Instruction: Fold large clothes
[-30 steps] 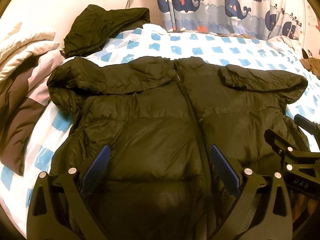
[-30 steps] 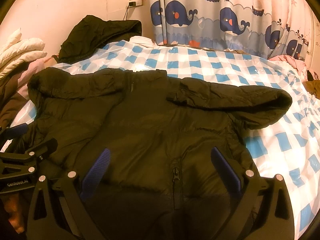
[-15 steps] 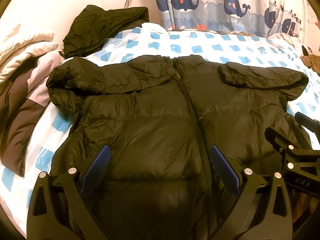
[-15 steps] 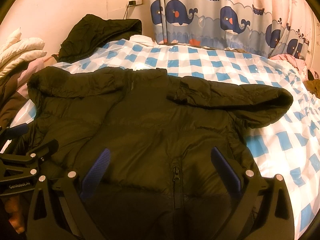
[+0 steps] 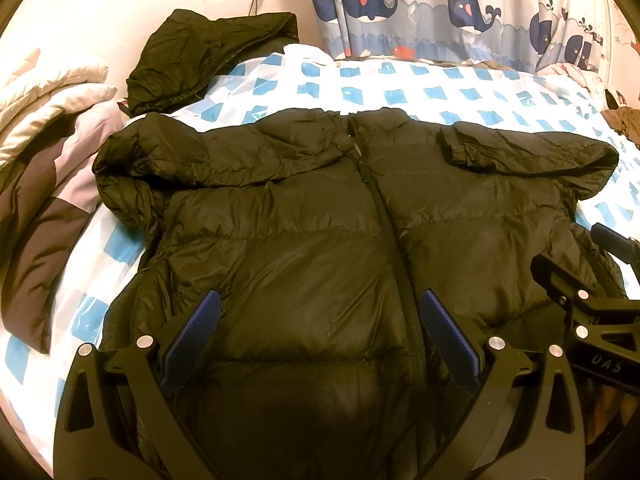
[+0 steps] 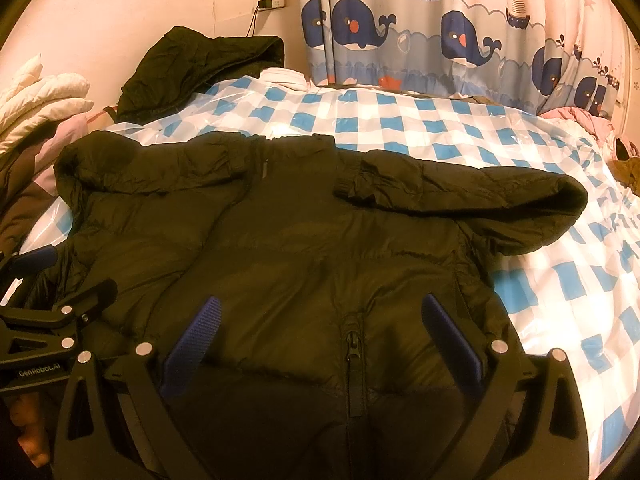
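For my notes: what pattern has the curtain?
Blue whales and sailboats on the curtain, clearest in the right wrist view.

Warm, yellowish indoor light is tinting both fisheye views, making the wall (image 6: 120,12) look peach. Glare is shining off the glossy checked bed cover (image 6: 288,128) near the middle of the right wrist view. The dark jacket (image 5: 320,240) is swallowing detail, and its near edge is sinking into deep shadow (image 5: 312,432). Straight lines are bending toward the edges, and black corners are ringing each picture. Focus is looking soft throughout, more so at the rim.
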Available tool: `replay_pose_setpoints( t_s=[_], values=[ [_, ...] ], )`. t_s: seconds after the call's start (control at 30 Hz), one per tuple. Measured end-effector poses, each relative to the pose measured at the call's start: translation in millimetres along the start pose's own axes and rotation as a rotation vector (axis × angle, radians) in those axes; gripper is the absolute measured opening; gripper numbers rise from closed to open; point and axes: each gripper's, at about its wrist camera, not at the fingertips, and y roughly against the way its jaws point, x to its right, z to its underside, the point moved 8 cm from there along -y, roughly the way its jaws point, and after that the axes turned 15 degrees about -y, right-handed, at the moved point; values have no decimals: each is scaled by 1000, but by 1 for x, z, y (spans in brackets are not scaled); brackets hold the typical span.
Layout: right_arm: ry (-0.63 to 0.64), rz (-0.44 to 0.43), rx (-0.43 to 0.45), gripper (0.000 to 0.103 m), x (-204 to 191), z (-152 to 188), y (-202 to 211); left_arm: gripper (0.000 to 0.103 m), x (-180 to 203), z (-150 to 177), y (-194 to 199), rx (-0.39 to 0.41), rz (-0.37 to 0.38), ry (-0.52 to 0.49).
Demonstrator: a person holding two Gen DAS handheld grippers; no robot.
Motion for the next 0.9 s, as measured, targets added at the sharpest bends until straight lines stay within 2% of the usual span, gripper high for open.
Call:
replay_pose_setpoints(
  t_s=[0.2,0.3,0.37,0.47,0.5,0.6,0.67,0.77,0.8,0.83,0.87,0.9],
  values=[
    [25,3,8,96,3,-8,6,96,-3,3,-2,-13,1,4],
    [65,60,102,96,26,-42,20,96,-11,6,-8,-28,0,30],
    [91,135,112,96,50,-71,14,96,-17,10,-14,-54,26,66],
    [151,168,46,96,61,-104,-14,96,-16,12,-18,-71,58,83],
    [232,188,-3,96,54,-112,-36,96,-15,13,-18,-74,58,73],
    [462,250,-84,96,28,-111,-96,96,-10,13,-17,-77,66,57],
    [560,309,-151,96,21,-102,-139,96,-7,12,-16,-80,78,56],
    [564,343,-244,96,29,-97,-186,96,-6,10,-16,-84,81,50],
    [528,312,-292,96,34,-95,-198,96,-6,10,-16,-86,85,50],
    [467,265,-333,90,41,-95,-204,96,-6,11,-15,-89,92,49],
    [406,240,-355,56,49,-99,-208,96,-5,11,-16,-93,96,47],
    [299,212,-375,33,63,-106,-209,96,-3,8,-18,-96,99,46]
  ],
)
